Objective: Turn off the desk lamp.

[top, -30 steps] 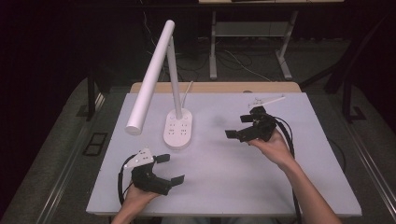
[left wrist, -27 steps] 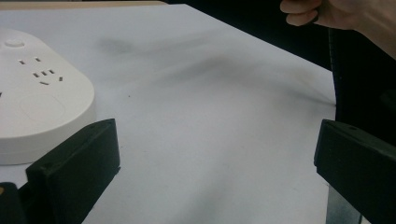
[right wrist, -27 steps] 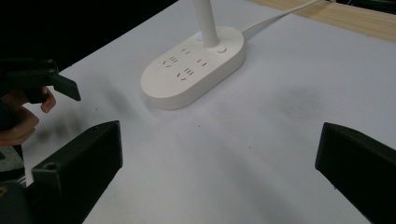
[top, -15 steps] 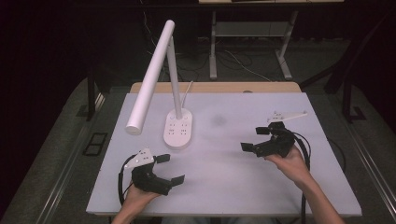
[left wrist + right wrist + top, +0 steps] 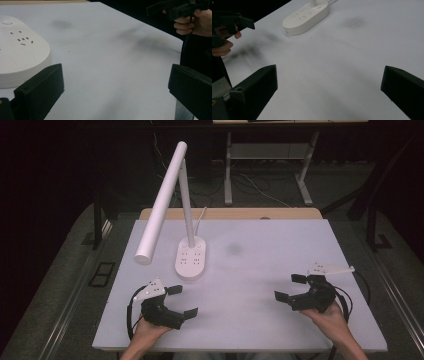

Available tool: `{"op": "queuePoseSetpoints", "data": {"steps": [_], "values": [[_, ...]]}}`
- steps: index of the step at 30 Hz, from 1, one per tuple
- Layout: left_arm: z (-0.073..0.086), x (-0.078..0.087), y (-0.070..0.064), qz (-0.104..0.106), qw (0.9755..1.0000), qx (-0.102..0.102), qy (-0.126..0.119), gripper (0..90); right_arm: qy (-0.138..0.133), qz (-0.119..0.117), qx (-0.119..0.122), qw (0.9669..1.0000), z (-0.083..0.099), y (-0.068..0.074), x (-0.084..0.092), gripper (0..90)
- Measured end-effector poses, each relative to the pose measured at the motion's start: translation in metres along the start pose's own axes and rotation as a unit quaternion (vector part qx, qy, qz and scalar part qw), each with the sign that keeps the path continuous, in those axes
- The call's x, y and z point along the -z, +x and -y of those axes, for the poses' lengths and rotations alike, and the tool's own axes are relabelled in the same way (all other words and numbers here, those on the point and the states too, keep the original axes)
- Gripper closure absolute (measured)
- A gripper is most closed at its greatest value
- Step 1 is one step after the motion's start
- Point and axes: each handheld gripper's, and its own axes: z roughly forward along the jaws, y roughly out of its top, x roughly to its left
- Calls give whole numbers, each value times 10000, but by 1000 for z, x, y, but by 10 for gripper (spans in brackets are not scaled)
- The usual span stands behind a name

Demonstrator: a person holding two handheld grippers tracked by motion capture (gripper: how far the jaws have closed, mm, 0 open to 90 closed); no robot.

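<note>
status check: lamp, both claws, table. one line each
desk lamp: upright on its white base, head tilted down toward the left, not visibly lit
lamp base: flat on the table, nothing plugged into the sockets that show
left claw: open, empty, low over the near left of the table
right claw: open, empty, near the right edge
table: white top, faint dark smudge near the middle

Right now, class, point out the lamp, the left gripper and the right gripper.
lamp [image 5: 190, 259], high view, on its white base.
left gripper [image 5: 182, 300], high view, between its open jaws.
right gripper [image 5: 288, 287], high view, between its open jaws.
</note>
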Motion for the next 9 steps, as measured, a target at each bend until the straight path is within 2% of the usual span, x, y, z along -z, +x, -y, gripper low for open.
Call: {"op": "queuePoseSetpoints", "data": {"steps": [9], "values": [[0,-2,0,12,10000,-1,19,0,-251,118,-185,9994,40,-1,7,7]]}}
